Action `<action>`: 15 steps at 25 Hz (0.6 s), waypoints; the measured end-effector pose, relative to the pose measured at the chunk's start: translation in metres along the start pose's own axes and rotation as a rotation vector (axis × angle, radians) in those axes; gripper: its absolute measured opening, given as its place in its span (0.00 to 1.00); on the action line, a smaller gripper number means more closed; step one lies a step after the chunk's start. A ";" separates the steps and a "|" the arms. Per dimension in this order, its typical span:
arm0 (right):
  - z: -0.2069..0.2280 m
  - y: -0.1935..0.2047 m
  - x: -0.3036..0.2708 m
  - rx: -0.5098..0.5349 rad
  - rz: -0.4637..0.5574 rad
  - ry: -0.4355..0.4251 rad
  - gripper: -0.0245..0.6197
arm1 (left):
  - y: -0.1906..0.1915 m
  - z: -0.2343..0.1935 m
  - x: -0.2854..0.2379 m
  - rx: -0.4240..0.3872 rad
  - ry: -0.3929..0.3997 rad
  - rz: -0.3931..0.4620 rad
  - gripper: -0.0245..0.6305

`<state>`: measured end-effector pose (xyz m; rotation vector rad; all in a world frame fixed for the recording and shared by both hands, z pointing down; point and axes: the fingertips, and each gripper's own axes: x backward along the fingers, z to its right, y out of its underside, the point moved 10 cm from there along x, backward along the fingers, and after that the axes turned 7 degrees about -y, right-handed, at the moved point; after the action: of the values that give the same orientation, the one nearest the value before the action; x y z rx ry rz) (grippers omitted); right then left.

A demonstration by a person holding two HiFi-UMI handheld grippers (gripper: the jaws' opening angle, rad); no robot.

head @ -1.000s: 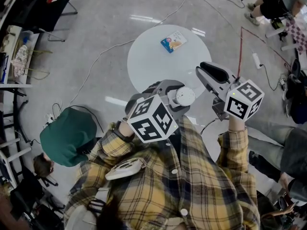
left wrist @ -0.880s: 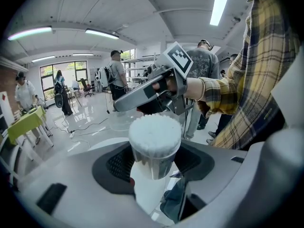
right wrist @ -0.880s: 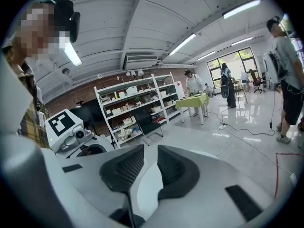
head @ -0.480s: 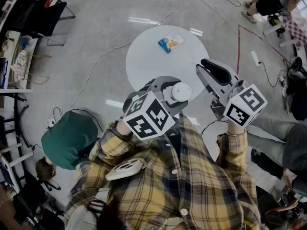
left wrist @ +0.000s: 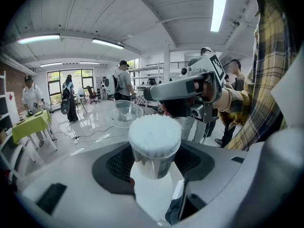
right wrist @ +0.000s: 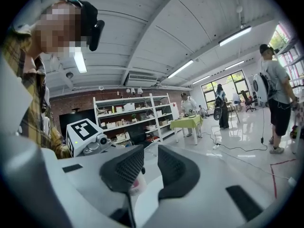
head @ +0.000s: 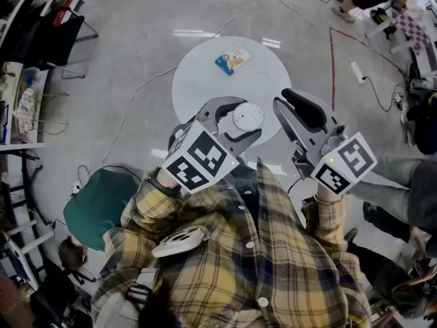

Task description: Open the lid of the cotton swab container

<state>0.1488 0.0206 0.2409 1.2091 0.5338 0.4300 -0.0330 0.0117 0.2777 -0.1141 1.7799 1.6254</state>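
Clear cylindrical cotton swab container (left wrist: 154, 139), white swab tips exposed, is clamped in wide-set left gripper (head: 240, 119) above round white table (head: 198, 80). Transparent round lid (left wrist: 126, 114) is pinched by nearly closed right gripper (right wrist: 151, 156), apart from container.

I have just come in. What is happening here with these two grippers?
A person in a yellow plaid shirt holds a gripper in each hand. The left gripper clamps a round clear plastic container full of white cotton swabs. The right gripper appears to pinch the clear domed lid, already off the container. Both are above a round white table.
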 end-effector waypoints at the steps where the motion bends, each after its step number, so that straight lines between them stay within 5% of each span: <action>1: -0.003 0.003 0.001 0.000 0.000 0.007 0.19 | -0.001 0.000 0.000 -0.006 0.001 0.000 0.44; 15: -0.024 0.031 0.008 -0.003 0.016 0.072 0.10 | 0.006 0.000 0.007 -0.032 -0.007 -0.003 0.44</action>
<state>0.1400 0.0533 0.2627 1.1992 0.5855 0.4897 -0.0409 0.0156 0.2788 -0.1253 1.7482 1.6504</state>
